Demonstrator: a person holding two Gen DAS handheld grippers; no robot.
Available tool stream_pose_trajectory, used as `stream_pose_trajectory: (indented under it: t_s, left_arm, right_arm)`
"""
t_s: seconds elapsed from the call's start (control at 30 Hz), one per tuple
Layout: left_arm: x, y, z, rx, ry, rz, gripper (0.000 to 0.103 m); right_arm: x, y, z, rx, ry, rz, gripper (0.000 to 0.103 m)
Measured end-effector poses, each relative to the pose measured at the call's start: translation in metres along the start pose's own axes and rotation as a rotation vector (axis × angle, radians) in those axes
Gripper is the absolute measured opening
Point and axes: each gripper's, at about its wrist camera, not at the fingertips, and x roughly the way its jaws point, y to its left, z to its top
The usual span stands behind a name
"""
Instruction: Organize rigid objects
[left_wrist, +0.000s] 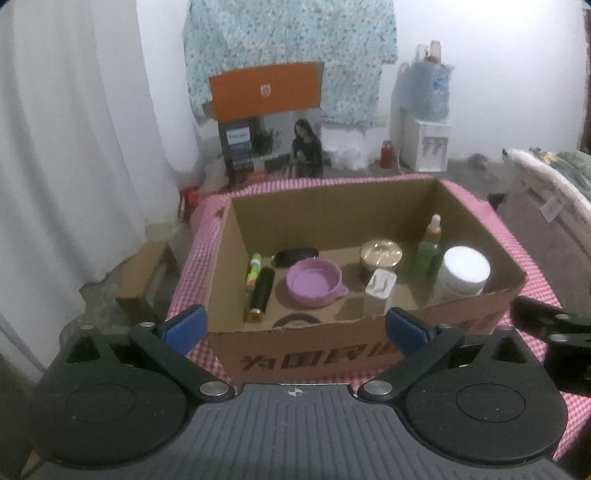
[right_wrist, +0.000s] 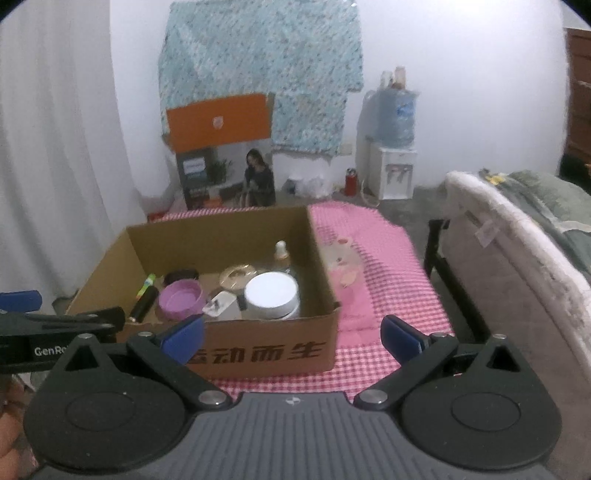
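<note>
- Left wrist view: left tool (left_wrist: 295, 326) stands spread wide with nothing between its blue pads, poised just before the near wall of the cardboard box (left_wrist: 332, 354).
- Cardboard box sits open-topped on the pink checked tabletop (left_wrist: 192, 273).
- Box contents, left to right: green-yellow tube (left_wrist: 253, 268) against the left wall; black cylinder (left_wrist: 260, 293) lying just beside it; dark oval item (left_wrist: 295, 256) behind; purple bowl (left_wrist: 314, 282) near the middle; white cap-topped container (left_wrist: 379, 291) in front of a gold-lidded tin (left_wrist: 380, 254); green dropper bottle (left_wrist: 428, 251) upright; white-lidded jar (left_wrist: 464, 271) at the right front corner.
- Part of the right tool enters at the right edge; its state cannot be told from this view.
- Right wrist view: right tool (right_wrist: 291, 334) has its jaws spread fully, empty, over the box's near right corner and the tabletop.
- Same objects show inside the box; the white-lidded jar sits nearest the front right corner.
- Pale pink translucent item (right_wrist: 343, 267) lies on the tabletop just outside the box's right wall; its kind cannot be told.
- Left tool's arm shows at the left edge.
</note>
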Motion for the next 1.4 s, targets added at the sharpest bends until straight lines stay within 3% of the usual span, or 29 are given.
stream_pose_trajectory:
  t_s: [0.4,1.4]
  left_arm:
    - [0.011,0.009,-0.004,-0.023,0.061,-0.02,0.103]
    - [0.011,0.018,0.0,-0.03,0.044,-0.025,0.103]
  right_arm:
    - [0.028,0.015,0.0,-0.032,0.053,-0.038,0.103]
    - [0.029,0.015,0.003,-0.033,0.051,-0.041,0.103]
